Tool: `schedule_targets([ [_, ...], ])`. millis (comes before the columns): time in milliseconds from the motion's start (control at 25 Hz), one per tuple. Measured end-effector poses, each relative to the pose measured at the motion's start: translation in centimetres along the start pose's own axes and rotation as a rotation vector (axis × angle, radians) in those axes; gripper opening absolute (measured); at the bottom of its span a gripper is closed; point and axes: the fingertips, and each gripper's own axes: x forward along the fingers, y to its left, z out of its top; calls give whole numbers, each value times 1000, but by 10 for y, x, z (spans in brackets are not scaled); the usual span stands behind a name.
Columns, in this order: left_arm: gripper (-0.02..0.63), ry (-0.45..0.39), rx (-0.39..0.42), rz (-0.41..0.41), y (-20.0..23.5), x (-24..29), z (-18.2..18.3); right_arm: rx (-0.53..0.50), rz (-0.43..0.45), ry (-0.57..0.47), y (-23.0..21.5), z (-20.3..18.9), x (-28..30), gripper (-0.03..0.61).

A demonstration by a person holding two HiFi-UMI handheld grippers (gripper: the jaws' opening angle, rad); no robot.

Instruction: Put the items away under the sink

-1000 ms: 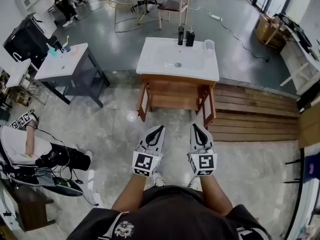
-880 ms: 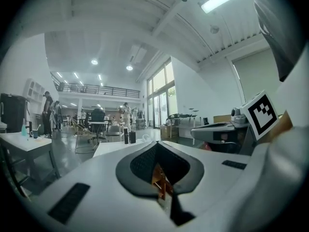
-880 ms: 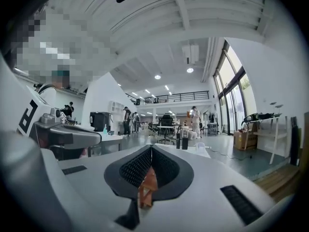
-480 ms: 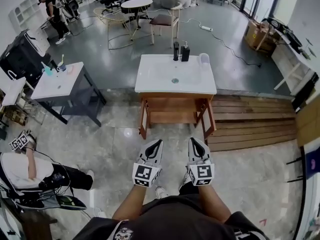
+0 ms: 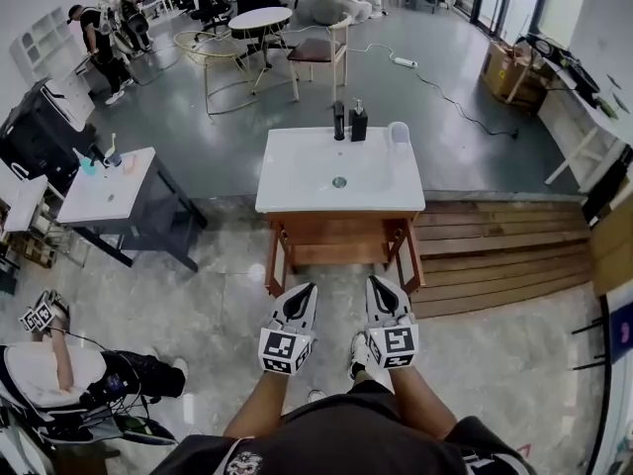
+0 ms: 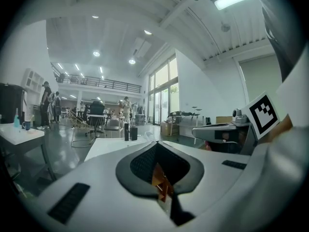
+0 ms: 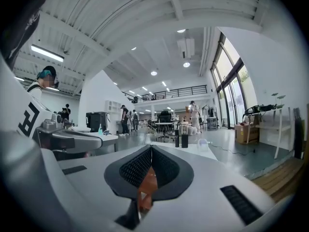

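nothing stowed yet: dark bottle [image 5: 339, 120], pump dispenser [image 5: 358, 123] and clear cup [image 5: 398, 133] standing on back rim of white sink [image 5: 297, 171]; nothing seen on wooden shelf [image 5: 336, 255] beneath. left gripper [image 5: 308, 289] and right gripper [image 5: 374, 282] both clenched, empty, short of the vanity; every pick-up left to do

Your left gripper [image 5: 308, 289] and right gripper [image 5: 375, 282] are held side by side in front of you, near each other but not touching. Both point forward and roughly level. In each gripper view the jaws meet tip to tip, with nothing between them. Your left forearm [image 5: 259, 404] and right forearm [image 5: 417, 402], both bare, angle slightly inward toward the grippers.
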Motion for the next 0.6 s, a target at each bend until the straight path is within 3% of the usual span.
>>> schedule_targets([
  [240, 6, -18, -8, 8, 16, 74, 14, -26, 4, 29, -55, -1, 52, 23],
  [600, 6, 25, 8, 6, 16, 166, 17, 0, -11, 51, -136, 0, 108, 23],
])
